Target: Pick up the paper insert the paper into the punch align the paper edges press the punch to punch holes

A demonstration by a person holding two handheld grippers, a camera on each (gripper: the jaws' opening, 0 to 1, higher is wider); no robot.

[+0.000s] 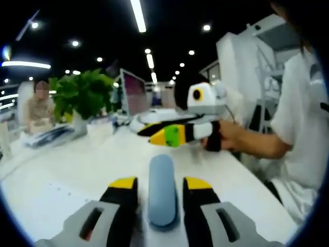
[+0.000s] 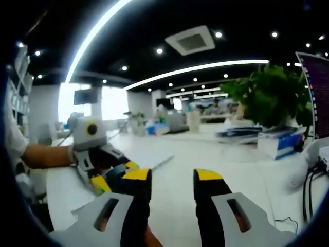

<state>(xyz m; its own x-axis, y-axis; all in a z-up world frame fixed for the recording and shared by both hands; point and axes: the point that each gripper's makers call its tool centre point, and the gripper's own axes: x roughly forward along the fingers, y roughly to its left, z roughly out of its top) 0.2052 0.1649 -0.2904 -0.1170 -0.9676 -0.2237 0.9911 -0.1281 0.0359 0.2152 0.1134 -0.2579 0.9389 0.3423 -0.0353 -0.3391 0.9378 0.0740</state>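
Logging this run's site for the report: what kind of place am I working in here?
Most likely an open-plan office: long white desk, a monitor behind a potted plant, ceiling strip lights running over further desks. The left gripper straddles the blue punch.

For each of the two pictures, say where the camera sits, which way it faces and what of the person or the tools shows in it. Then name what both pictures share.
Left gripper view: rides on the left gripper, looking along its open jaws over the blue punch on the white table; the right gripper shows, held by a hand.
Right gripper view: rides on the right gripper, facing across the table; the left gripper enters at left.
Shared: table, potted plant, each other's gripper.
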